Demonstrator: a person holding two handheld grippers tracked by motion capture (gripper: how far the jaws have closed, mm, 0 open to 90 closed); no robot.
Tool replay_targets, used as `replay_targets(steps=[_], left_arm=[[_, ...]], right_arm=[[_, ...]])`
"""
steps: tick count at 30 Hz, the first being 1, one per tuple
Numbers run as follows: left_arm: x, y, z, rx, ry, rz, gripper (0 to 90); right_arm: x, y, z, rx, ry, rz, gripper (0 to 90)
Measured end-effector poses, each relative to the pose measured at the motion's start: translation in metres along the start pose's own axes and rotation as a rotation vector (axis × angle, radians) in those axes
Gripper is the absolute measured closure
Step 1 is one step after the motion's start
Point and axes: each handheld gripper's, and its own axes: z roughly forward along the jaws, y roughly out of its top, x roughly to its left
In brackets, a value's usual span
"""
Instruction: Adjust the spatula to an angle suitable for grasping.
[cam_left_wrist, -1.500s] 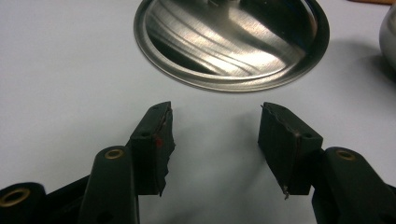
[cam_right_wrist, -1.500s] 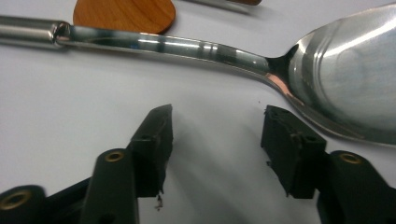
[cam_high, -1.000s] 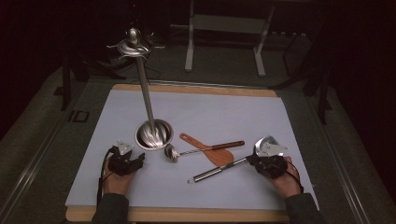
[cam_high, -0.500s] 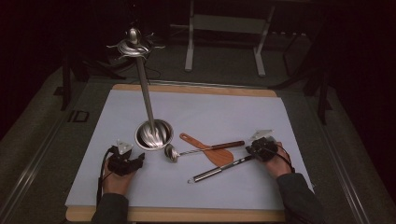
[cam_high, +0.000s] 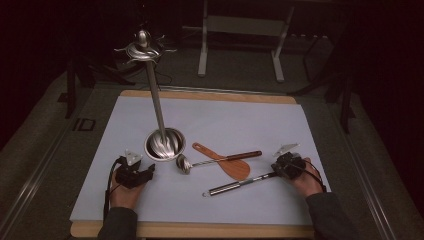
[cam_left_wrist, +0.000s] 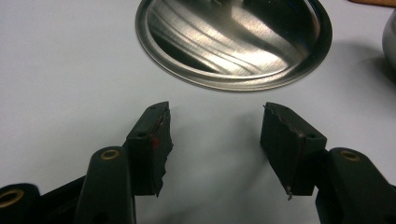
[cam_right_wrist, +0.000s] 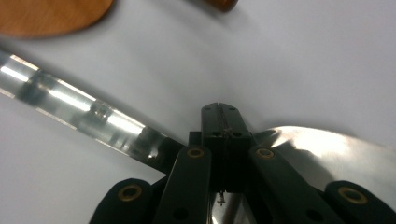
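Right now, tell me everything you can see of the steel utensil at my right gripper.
The steel utensil lies flat on the white sheet. It is polished metal, with a long round handle that points toward the near edge and a wider, shiny flat end under the right gripper. The shut fingers sit over its neck, where the handle meets the flat end; whether they pinch it is unclear. The wooden spatula lies just beyond it, apart.

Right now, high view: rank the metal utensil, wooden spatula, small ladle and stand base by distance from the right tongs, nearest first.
1. Metal utensil: its near end lies under the right tongs, which are shut.
2. Wooden spatula: just left of them, blade nearest.
3. Small ladle: bowl mid-mat, its handle running back toward the spatula.
4. Stand base: farthest, left of centre.
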Motion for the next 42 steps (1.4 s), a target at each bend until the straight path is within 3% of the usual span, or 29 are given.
replay_targets(steps=[3, 5, 8, 11, 12, 13, 14, 15, 16, 18, 19, 20, 21, 26, 29, 35, 40, 42], left_arm=[[0.0, 0.0, 0.0, 0.001, 0.001, 0.001, 43.3], [0.0, 0.0, 0.0, 0.001, 0.0, 0.0, 43.3], [0.0, 0.0, 0.0, 0.002, 0.0, 0.0, 43.2], [0.0, 0.0, 0.0, 0.002, -0.001, -0.001, 43.2], [0.0, 0.0, 0.0, 0.002, -0.001, -0.001, 43.2], [0.0, 0.0, 0.0, 0.002, -0.001, -0.001, 43.2], [0.0, 0.0, 0.0, 0.002, -0.001, -0.001, 43.2], [0.0, 0.0, 0.0, 0.002, -0.001, -0.001, 43.2], [0.0, 0.0, 0.0, 0.002, -0.001, -0.001, 43.2], [0.0, 0.0, 0.0, 0.002, -0.002, -0.002, 43.2], [0.0, 0.0, 0.0, 0.002, -0.002, -0.002, 43.2], [0.0, 0.0, 0.0, 0.002, -0.002, -0.002, 43.2], [0.0, 0.0, 0.0, 0.002, -0.002, -0.002, 43.2], [0.0, 0.0, 0.0, 0.002, -0.002, -0.003, 43.2], [0.001, 0.0, 0.0, 0.002, -0.003, -0.003, 43.2], [0.001, 0.0, 0.0, 0.002, -0.003, -0.003, 43.2], [0.001, 0.0, 0.0, 0.002, -0.004, -0.003, 43.2], [0.001, 0.0, 0.0, 0.002, -0.003, -0.003, 43.2]], right_arm=[[0.002, -0.007, -0.006, 0.019, 0.025, -0.013, 90.0], [0.004, -0.008, -0.009, 0.03, 0.036, -0.047, 89.9], [0.011, -0.003, -0.016, -0.014, 0.083, -0.111, 81.9], [0.024, 0.008, -0.021, -0.029, 0.12, -0.215, 78.3], [0.024, 0.008, -0.021, -0.029, 0.12, -0.215, 78.3], [0.035, 0.017, -0.022, -0.031, 0.144, -0.279, 76.7], [0.035, 0.017, -0.022, -0.031, 0.144, -0.279, 76.7], [0.041, 0.022, -0.022, -0.03, 0.157, -0.311, 76.7], [0.051, 0.032, -0.023, -0.025, 0.183, -0.379, 75.7], [0.062, 0.041, -0.023, -0.016, 0.204, -0.445, 75.1], [0.068, 0.046, -0.022, -0.012, 0.215, -0.474, 74.9], [0.068, 0.046, -0.022, -0.012, 0.215, -0.474, 74.9], [0.077, 0.055, -0.022, 0.001, 0.238, -0.523, 74.3], [0.096, 0.072, -0.017, 0.044, 0.289, -0.655, 70.9], [0.106, 0.079, -0.012, 0.092, 0.319, -0.711, 67.8], [0.115, 0.088, -0.001, 0.176, 0.328, -0.775, 65.0], [0.124, 0.097, 0.016, 0.303, 0.331, -0.858, 64.8], [0.124, 0.101, 0.018, 0.336, 0.353, -0.847, 66.2]])
